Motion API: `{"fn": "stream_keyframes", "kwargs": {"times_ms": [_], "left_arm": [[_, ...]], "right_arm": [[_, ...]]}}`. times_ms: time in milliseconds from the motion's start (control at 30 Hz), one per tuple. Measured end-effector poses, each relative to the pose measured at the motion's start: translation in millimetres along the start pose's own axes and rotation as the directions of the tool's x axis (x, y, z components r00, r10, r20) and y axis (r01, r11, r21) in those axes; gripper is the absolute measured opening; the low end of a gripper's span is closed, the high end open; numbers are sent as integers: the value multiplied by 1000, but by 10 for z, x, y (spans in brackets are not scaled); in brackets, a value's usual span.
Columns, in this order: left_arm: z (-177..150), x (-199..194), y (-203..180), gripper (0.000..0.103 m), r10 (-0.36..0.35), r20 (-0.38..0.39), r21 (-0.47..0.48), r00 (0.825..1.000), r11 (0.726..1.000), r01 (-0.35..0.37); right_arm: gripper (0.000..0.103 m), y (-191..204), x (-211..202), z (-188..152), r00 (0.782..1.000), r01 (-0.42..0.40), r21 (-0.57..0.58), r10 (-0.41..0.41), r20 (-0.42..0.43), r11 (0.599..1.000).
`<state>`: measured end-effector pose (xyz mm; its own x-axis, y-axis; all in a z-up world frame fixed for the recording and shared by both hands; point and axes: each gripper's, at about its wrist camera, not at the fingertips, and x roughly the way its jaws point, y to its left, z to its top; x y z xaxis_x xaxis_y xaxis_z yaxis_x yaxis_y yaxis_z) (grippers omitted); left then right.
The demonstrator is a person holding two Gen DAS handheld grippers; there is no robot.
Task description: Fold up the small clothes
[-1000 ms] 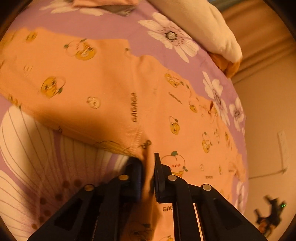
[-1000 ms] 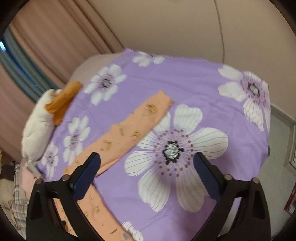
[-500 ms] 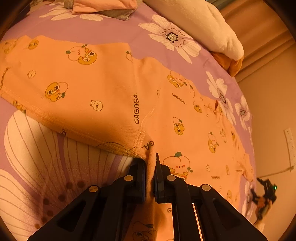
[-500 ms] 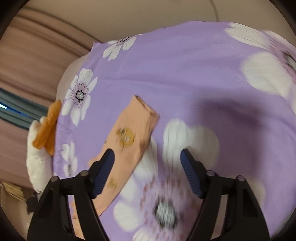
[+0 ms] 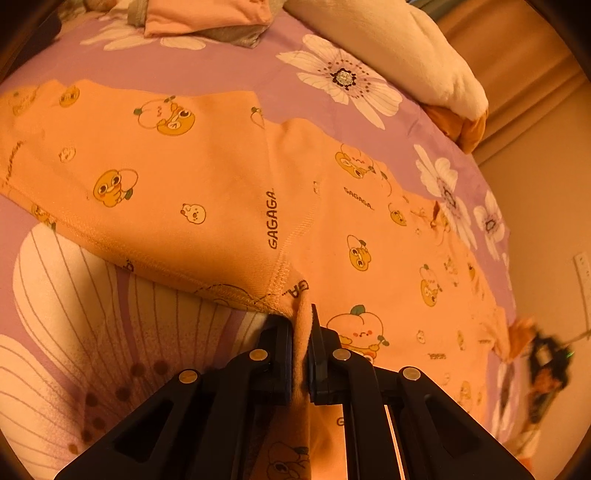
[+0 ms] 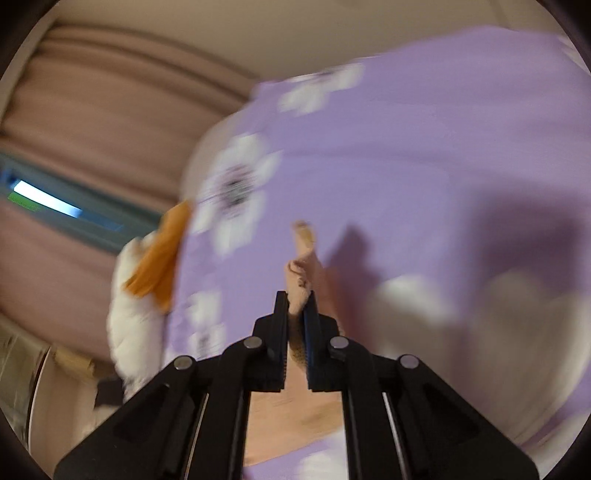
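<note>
Two grips: left gripper [image 5: 303, 325] pinches the crotch seam of the orange printed pants [image 5: 229, 184]; right gripper [image 6: 295, 314] pinches a leg cuff.
Location: pants spread on purple floral bedsheet [image 5: 207, 70].
Risk: thin bites may slip; fold skews.

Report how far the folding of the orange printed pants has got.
Done: folded pink clothes sit at the far end of the purple flowered bedspread. In hand: the left gripper pinches the crotch seam of the orange cartoon-print pants, and the right gripper is clamped on a leg end. Left: the pants lie spread out, no fold made yet.
</note>
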<state>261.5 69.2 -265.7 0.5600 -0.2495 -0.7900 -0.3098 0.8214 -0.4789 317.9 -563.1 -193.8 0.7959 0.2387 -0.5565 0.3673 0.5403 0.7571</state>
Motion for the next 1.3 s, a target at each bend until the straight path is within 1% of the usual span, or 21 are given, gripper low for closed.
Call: {"fn": "stream_keyframes", "kwargs": {"times_ms": [100,167,233,300,400,433,467,533,633,700,767,800,900,933,1000,1033,1067,1100,1167,1233,1300], "left_arm": [[17,7,4,9,1,-4,-18,1000,1000,-1],[27,12,7,9,-1,-9,-21,1000,1000,1],[20,8,-6,9,1,-7,3,1000,1000,-1],[-38,-22,-28,9,14,16,56,1000,998,-15],[-102,-50,-78,9,40,44,129,998,991,-46],[-101,-45,-83,9,46,44,127,998,991,-51],[-93,-41,-100,9,58,42,125,997,990,-63],[-85,-32,-132,9,77,41,130,996,988,-82],[-93,-23,-161,9,91,54,152,994,983,-98],[-93,-23,-147,9,83,60,152,995,984,-91],[-89,-21,-132,9,72,61,136,996,987,-80],[-95,-28,-120,9,67,63,124,996,989,-75],[-89,-61,-131,9,60,57,94,997,993,-65],[-86,-91,-144,11,72,51,85,996,994,-76],[-94,-221,-208,16,177,63,74,982,981,-182],[-103,-291,-223,24,200,84,65,976,977,-205],[-121,-429,-230,35,199,130,33,971,978,-205],[-136,-545,-232,42,170,162,8,972,985,-174],[-157,-783,-249,57,20,215,-26,976,1000,-15],[-171,-912,-341,62,-129,229,-8,965,991,134],[-181,-884,-512,70,-223,217,39,950,975,220]], "right_arm": [[8,729,161,-410,991,-118,-122,109,-73,985],[8,1229,391,-793,969,-200,-193,166,-180,961],[8,1837,710,-1398,920,-303,-290,198,-339,908],[8,2208,954,-1871,879,-351,-325,190,-438,878],[11,2508,1192,-2594,809,-392,-367,125,-575,844],[12,2551,1247,-2730,803,-392,-408,90,-589,825],[15,2596,1276,-2921,808,-370,-483,18,-588,794],[39,2603,1376,-3015,815,-338,-543,-49,-577,769],[69,2501,1336,-2858,819,-322,-445,11,-573,836],[69,2474,1150,-2716,823,-327,-403,48,-567,854],[70,2429,908,-2618,861,-288,-461,16,-509,840],[72,2395,724,-2548,892,-237,-513,-25,-451,825],[88,2160,338,-2399,946,-113,-602,-99,-308,790],[88,2017,251,-2346,957,-74,-613,-116,-264,787],[88,1696,169,-2255,972,-10,-608,-135,-191,794],[88,1525,146,-2253,976,28,-594,-151,-157,804],[87,1334,200,-2242,966,112,-579,-225,-127,807],[81,1258,293,-2256,943,186,-596,-311,-114,781],[73,1210,413,-2248,911,253,-619,-398,-105,743],[73,1199,482,-2219,910,257,-620,-402,-104,742],[73,1223,511,-2214,915,263,-626,-396,-80,734]]}}
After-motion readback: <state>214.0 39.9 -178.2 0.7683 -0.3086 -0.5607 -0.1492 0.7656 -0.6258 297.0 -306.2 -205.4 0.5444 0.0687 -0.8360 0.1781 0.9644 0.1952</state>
